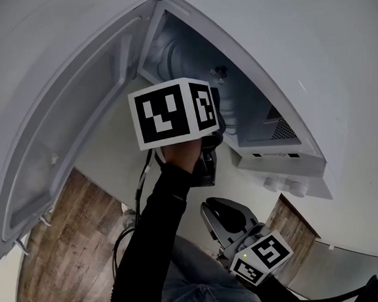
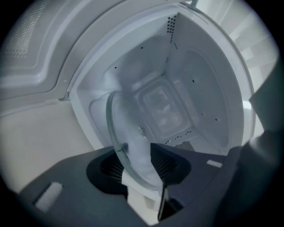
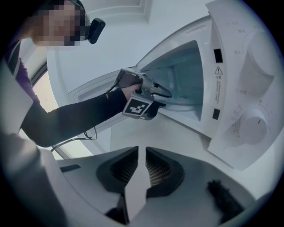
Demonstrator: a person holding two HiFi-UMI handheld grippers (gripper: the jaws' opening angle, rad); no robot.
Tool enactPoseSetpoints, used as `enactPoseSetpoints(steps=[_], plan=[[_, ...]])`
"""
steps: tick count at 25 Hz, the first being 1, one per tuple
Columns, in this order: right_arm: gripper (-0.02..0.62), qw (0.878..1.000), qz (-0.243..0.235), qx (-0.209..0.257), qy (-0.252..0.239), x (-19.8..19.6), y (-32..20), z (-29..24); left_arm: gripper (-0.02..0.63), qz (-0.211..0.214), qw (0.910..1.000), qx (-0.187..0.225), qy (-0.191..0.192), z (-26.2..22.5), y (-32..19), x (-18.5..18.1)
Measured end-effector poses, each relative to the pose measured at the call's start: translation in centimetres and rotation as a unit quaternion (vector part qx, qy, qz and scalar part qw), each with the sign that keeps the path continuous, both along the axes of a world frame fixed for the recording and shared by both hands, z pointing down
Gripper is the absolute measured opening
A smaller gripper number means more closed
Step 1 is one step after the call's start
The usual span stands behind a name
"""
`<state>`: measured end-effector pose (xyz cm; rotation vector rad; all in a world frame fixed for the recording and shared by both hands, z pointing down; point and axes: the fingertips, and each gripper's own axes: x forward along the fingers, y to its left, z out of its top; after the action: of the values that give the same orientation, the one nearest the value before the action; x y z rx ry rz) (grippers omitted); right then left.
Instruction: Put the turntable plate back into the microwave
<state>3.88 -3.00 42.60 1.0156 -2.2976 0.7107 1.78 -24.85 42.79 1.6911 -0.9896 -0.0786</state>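
Left gripper view puts the left gripper (image 2: pixel 137 166) with jaws part-open around the near rim of the turntable plate (image 2: pixel 128 133), with no squeeze that I can see. From there the glass runs straight ahead into the microwave (image 2: pixel 208 80), tilted and not yet seated flat. The right gripper (image 3: pixel 141 166) is narrowly open and empty, and hangs outside the microwave, the farther of the two.

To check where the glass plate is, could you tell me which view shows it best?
The left gripper view: the glass plate stands tilted between the left gripper's jaws, before the open microwave. The head view hides it behind that gripper; the right gripper view shows it only indistinctly, if at all.
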Motion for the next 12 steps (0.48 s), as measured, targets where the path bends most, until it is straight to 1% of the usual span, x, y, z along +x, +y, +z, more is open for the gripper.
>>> enactPoseSetpoints(steps=[2,5,9,12], plan=[[0.058,1.0,0.0,0.005,0.003,0.1,-0.4,0.0,0.158,0.027,0.9994,0.005,-0.022,0.1,0.2,0.3],[0.058,1.0,0.005,0.023,0.005,0.1,-2.0,-0.2,0.156,0.05,0.9983,0.006,-0.029,0.1,0.5,0.4],[0.058,0.997,0.02,0.069,0.002,-0.4,-5.9,-1.3,0.156,0.077,0.9966,0.009,-0.03,0.1,0.8,0.6],[0.058,0.994,0.04,0.102,0.001,-1.2,-8.9,-1.8,0.155,0.108,0.9927,0.017,-0.05,0.1,1.0,0.8]])
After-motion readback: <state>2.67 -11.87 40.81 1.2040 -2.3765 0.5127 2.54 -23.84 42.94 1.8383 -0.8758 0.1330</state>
